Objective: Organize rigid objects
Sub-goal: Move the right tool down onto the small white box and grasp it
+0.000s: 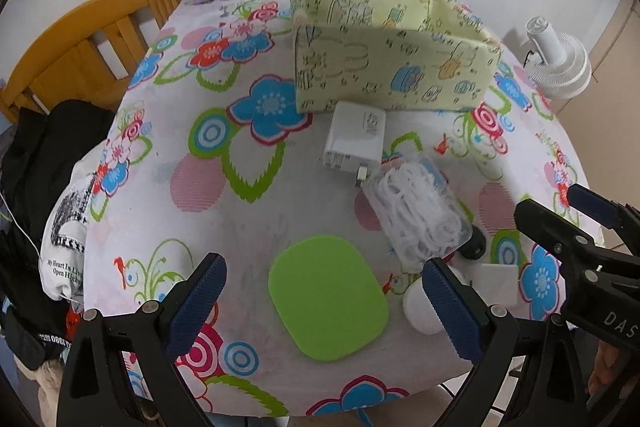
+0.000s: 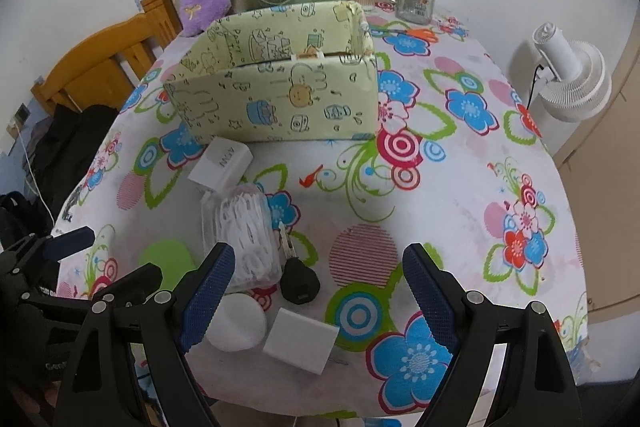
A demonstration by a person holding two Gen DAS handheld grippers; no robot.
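Clutter risk: left gripper (image 1: 324,301) and right gripper (image 2: 318,289), jaws wide and empty, could knock floss-pick box (image 2: 248,239) off table (image 2: 460,195) edge.

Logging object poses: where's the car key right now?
The black car key lies flat on the tablecloth near the table's front edge, between the clear floss-pick box and the white square block; in the right wrist view.

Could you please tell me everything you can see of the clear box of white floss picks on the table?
The floss pick box is a clear plastic, rounded-oblong container packed with white picks, lid apparently shut. It lies on the floral tablecloth between the white charger behind it and the black car key at its near end. It seems to touch both, though that is uncertain. Neither tool holds it.
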